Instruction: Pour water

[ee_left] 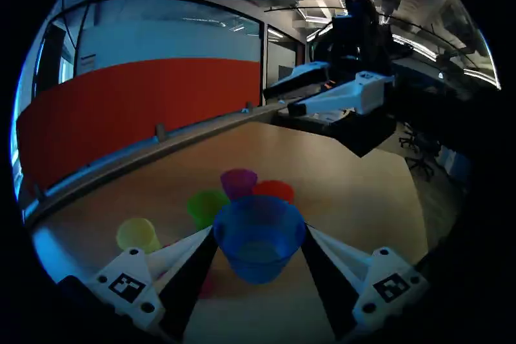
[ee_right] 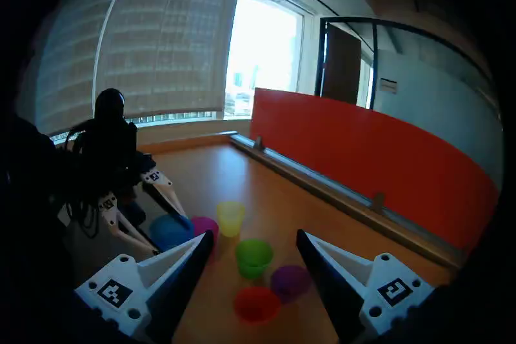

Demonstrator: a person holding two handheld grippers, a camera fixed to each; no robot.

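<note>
Wooden table (ee_right: 213, 176) by orange partition (ee_right: 387, 157); left tongs (ee_left: 258, 229) pinching blue cup (ee_left: 258, 255), right tongs (ee_right: 255, 234) spread.

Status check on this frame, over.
Left gripper shut on blue cup. Right gripper open, empty. Green cup, red cup straight ahead of it.

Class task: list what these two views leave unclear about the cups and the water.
- Left gripper view: water level in the blue cup; dim light and the tinted wall obscure it.
- Left gripper view: pink cup, mostly hidden behind a finger of the left gripper.
- Right gripper view: contents of the red cup and purple cup; too small and shadowed.
</note>
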